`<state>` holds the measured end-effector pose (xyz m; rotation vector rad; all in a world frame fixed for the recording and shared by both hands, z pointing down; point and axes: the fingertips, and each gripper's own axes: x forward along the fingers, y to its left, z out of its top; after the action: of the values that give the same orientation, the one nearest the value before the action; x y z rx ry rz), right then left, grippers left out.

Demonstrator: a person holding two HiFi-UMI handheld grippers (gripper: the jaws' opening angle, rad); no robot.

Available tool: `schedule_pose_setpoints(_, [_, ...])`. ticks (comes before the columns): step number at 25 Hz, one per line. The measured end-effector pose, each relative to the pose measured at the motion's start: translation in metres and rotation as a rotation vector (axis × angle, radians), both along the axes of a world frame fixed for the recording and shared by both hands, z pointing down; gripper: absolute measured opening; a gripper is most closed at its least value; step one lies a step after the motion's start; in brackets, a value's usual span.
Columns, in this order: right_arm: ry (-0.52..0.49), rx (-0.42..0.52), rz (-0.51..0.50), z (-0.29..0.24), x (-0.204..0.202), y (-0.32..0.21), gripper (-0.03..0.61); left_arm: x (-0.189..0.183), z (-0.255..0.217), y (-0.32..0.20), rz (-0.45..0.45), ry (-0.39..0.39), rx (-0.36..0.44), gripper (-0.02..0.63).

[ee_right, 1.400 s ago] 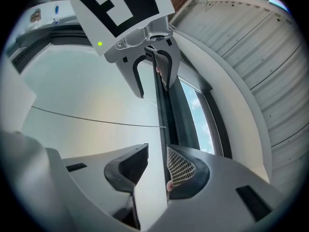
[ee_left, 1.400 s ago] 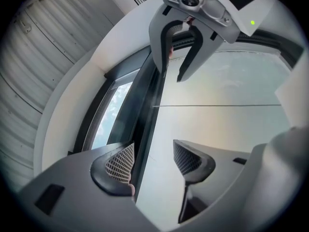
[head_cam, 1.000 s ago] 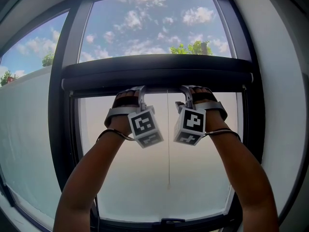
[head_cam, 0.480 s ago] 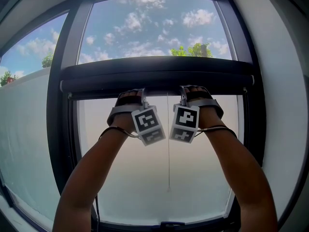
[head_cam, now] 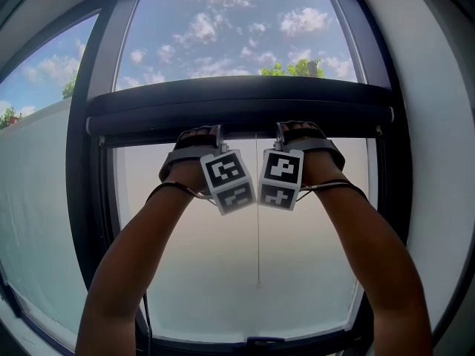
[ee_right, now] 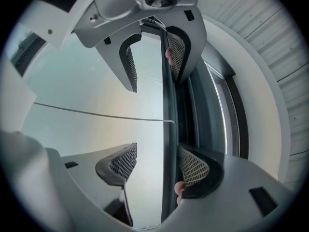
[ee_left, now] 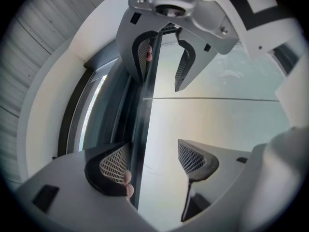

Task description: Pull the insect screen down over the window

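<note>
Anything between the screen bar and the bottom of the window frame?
Nothing blocking that I can see. Only a thin pull cord hangs below the screen bar, mid-window, ending above the bottom frame.

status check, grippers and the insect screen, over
Left gripper open, screen bar between jaws. Right gripper just opened, bar between jaws, unclamped. Bar high under dark housing. Pull cord hangs below, nothing blocking.

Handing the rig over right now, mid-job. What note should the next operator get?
Left gripper: open, the pull bar between its jaws, not clamped.
Right gripper: jaws have just been opening, now wide, bar between them, unclamped.
Bar sits high on the window; a cord hangs from it.
Done: both grippers at the bar.
To do: grip the bar, pull it down to the bottom frame.
</note>
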<state>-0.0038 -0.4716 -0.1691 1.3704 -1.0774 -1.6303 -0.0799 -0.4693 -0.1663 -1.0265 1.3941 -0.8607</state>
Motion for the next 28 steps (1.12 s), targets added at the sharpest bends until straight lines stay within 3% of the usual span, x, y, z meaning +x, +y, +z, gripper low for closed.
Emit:
schedule_pose_setpoints(6, [0.005,-0.047,0.008,0.003,0.001,0.002,0.253,0.001,0.003,0.003,0.000,-0.002,-0.071,0.299])
schedule_pose_setpoints(14, [0.029,-0.180,0.027,0.022,0.000,0.010,0.253,0.002,0.022,0.012,0.020,0.011,-0.215,0.299])
schedule_pose_setpoints(28, [0.019,-0.281,0.049,0.041,0.001,0.024,0.253,0.006,0.044,0.026,0.087,0.040,-0.324,0.298])
